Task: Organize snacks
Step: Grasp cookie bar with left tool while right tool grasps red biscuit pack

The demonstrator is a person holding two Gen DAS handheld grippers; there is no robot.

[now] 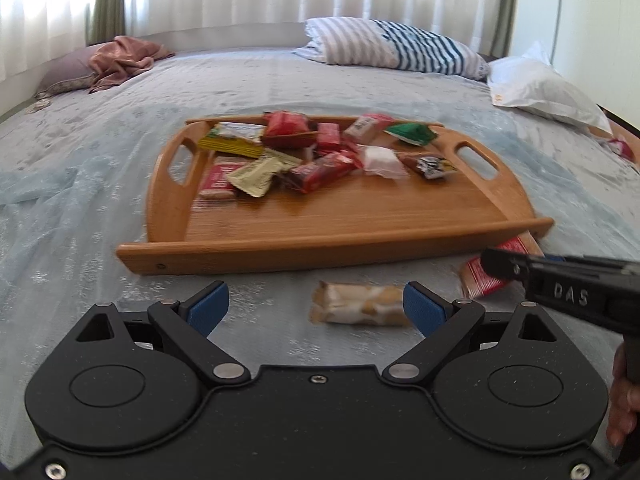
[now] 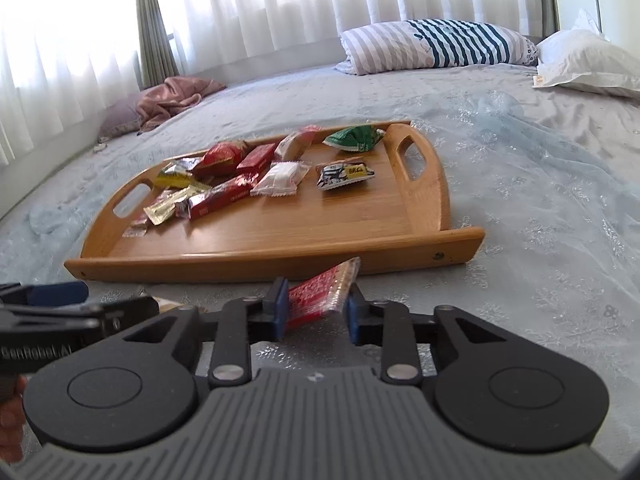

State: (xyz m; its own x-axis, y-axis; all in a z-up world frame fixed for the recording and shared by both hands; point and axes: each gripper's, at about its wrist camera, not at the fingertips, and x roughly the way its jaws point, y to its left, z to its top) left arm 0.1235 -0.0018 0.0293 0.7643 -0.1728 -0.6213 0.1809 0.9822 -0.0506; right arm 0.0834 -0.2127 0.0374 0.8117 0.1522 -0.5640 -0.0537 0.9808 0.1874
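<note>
My right gripper [image 2: 316,312] clamps a red snack packet [image 2: 322,294] at lower centre, below the wooden tray [image 2: 280,236], while my left gripper [image 1: 316,308], marked "GenRobot.AI", gapes around a beige bar [image 1: 360,304] on the bed [image 1: 80,200].

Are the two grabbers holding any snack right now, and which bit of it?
The right gripper pinches the red snack packet by its near end. The left gripper holds nothing; its jaws stand open around the tan snack bar on the bed.

Beige wrapped bar [image 1: 360,304] blurred, label unreadable; near tray rim [image 1: 320,250] smeared.
</note>
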